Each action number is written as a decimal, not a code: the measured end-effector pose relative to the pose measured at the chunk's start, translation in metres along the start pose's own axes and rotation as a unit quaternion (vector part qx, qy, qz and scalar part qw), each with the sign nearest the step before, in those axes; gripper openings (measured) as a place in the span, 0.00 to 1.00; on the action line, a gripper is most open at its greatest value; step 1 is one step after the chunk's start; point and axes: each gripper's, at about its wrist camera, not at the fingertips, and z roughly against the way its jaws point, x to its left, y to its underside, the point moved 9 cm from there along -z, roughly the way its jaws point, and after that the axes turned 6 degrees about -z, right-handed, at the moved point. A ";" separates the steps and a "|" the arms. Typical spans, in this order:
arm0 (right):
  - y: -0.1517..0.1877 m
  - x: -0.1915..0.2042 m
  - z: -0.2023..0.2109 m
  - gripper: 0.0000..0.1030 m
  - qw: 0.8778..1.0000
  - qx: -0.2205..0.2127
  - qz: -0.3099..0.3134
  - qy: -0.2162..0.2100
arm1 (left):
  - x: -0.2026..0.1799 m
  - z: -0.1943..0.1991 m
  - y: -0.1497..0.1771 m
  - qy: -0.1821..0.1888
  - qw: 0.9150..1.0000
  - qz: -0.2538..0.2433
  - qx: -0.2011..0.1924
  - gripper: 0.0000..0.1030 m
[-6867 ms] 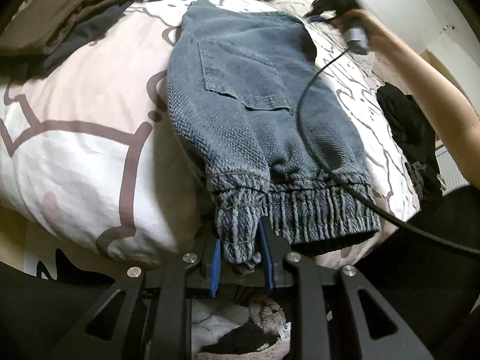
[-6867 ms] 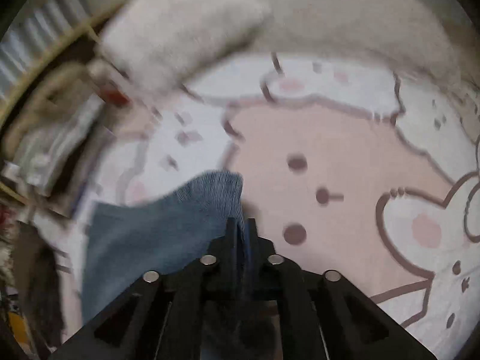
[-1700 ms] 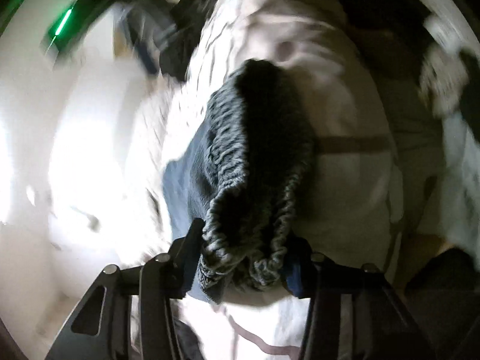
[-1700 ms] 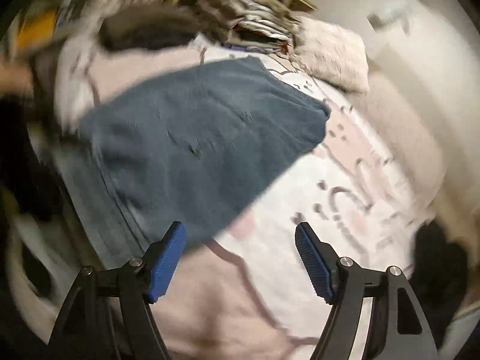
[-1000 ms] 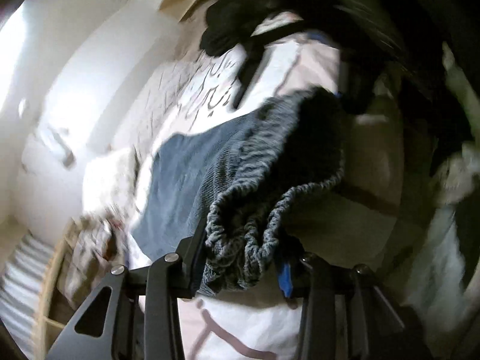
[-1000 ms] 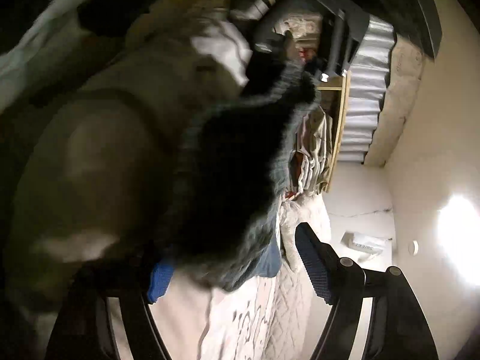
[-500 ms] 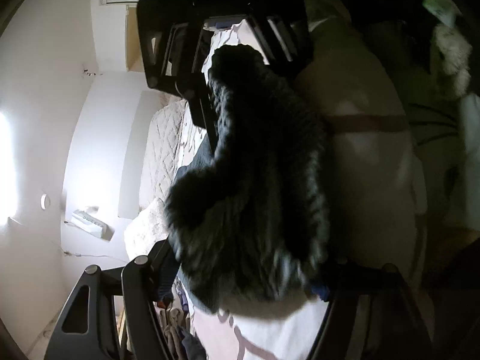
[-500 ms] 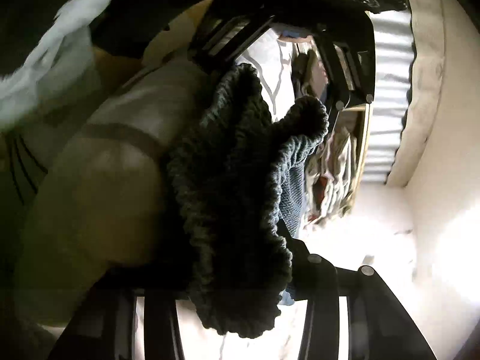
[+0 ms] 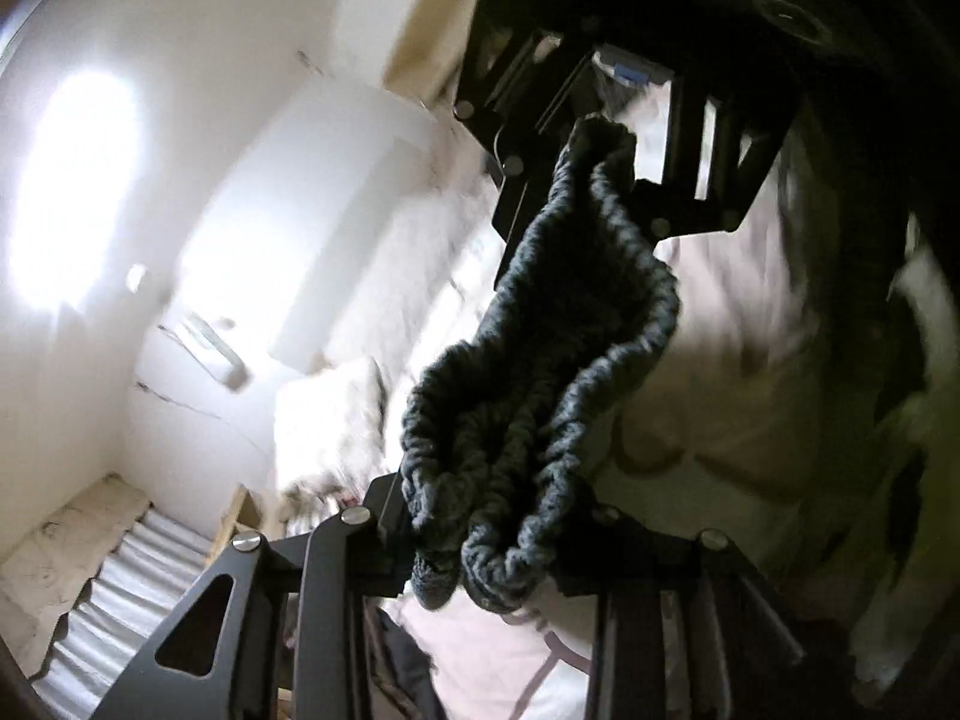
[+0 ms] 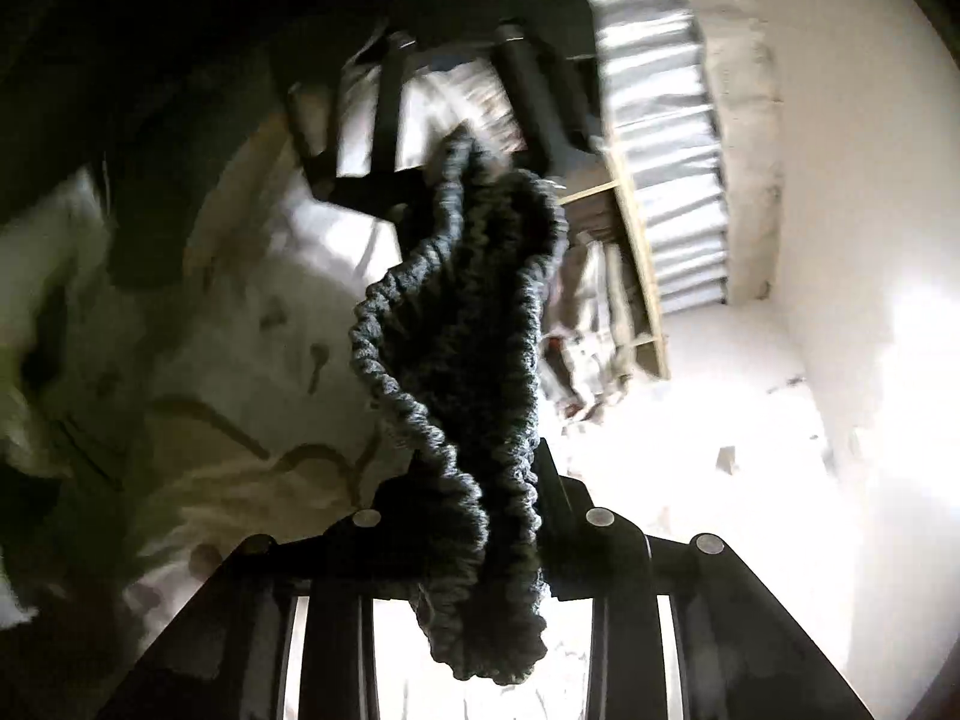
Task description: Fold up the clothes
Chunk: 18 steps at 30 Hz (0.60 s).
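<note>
The ribbed cuff (image 9: 540, 372) of one pair of grey trousers is pinched between both tongs: the left tongs (image 9: 480, 564), at the lower centre of the left view, are pressed onto one end of it, and the right tongs (image 10: 480, 546), at the lower centre of the right view, onto the other. A second ago the right tongs were spread wide and held nothing; half a second ago they were closed on the cuff opposite the left pair, and since then the two have been drawn slightly apart, so the cuff is now strung between them above the bed (image 9: 750, 324). This is judged to be a hem lifted at two points for a fold. Counted: two tongs, one garment, one bed, one pillow (image 9: 336, 420) at centre left, one shelf (image 10: 636, 276) at upper right.
</note>
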 end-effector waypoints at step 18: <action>0.020 -0.068 -0.036 0.29 0.919 0.094 -0.225 -0.310 | 0.061 -0.064 0.022 0.160 0.952 0.244 0.096 0.32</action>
